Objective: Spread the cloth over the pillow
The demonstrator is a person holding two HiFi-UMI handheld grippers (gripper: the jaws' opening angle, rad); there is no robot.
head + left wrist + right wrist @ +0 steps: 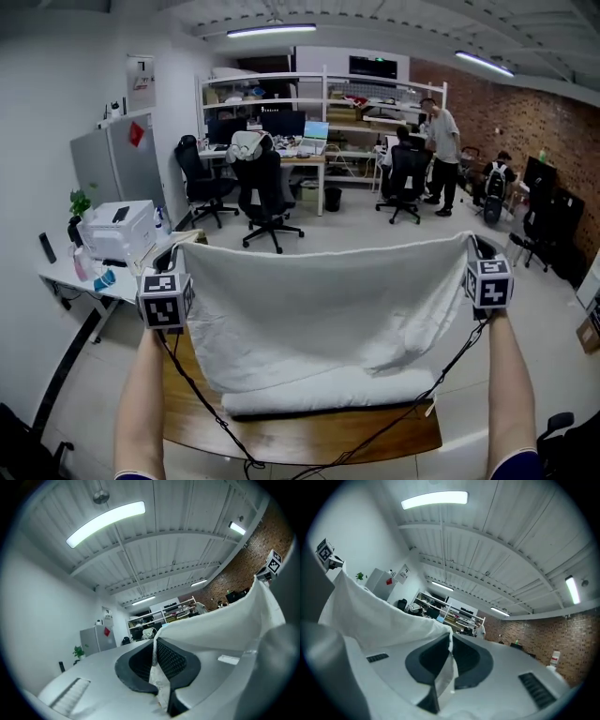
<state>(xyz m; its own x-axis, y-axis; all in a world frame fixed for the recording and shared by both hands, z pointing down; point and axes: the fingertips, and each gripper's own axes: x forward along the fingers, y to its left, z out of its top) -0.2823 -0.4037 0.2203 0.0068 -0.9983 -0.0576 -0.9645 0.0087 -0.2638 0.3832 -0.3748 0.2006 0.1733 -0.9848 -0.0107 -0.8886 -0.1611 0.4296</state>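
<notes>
Two top corners of the limp white fabric cloth (pixel 319 309) are pinched, one in the left gripper (pixel 157 674) and one in the right gripper (pixel 449 665), both with jaws clamped on the edge. It hangs stretched between them above the long white pillow (pixel 328 398) on the brown wooden table (pixel 281 439). Light and floppy, it should drape easily, and corner holds look best.

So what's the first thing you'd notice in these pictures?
The big white cloth, held up like a banner in the middle. The left claw and the right claw each pinch a top corner, and a white pillow lies below it on the wooden table.
</notes>
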